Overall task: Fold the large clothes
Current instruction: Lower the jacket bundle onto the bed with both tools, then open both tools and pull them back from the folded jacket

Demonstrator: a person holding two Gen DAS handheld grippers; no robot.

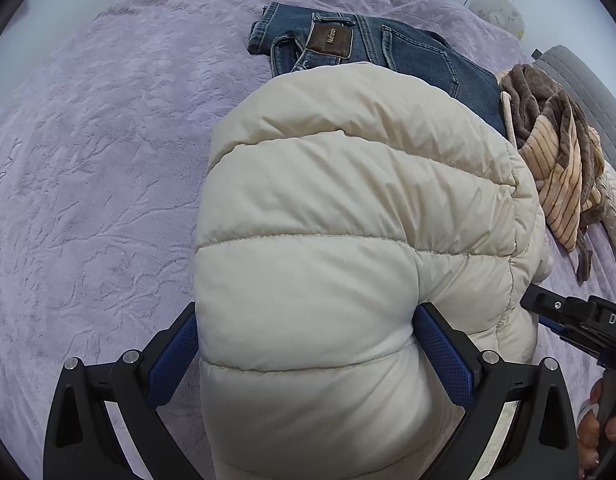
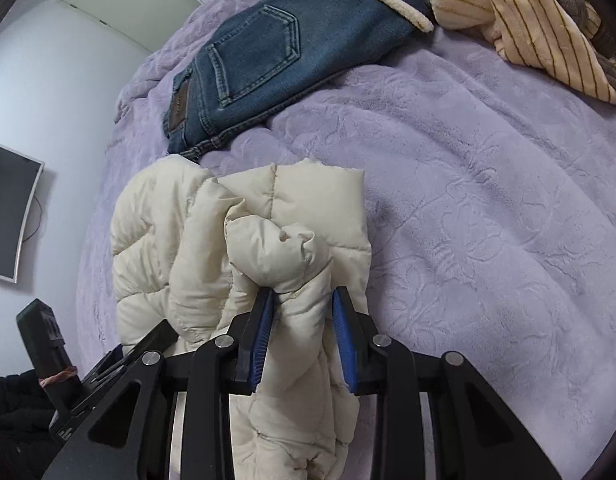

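A cream puffer jacket (image 1: 348, 240) fills the centre and lower right of the left wrist view, bulging between the fingers of the left gripper (image 1: 305, 344), which is spread wide and pressed against a thick fold of it. In the right wrist view the right gripper (image 2: 301, 336), partly closed, pinches a bunched part of the same jacket (image 2: 243, 240) at lower centre. The purple bed (image 1: 87, 180) lies bare across the left of the left wrist view. One pair of jeans (image 1: 388, 48) lies at upper centre, its brown patch (image 1: 330, 40) lettered but unreadable. One striped plush garment (image 1: 560, 172) lies at right.
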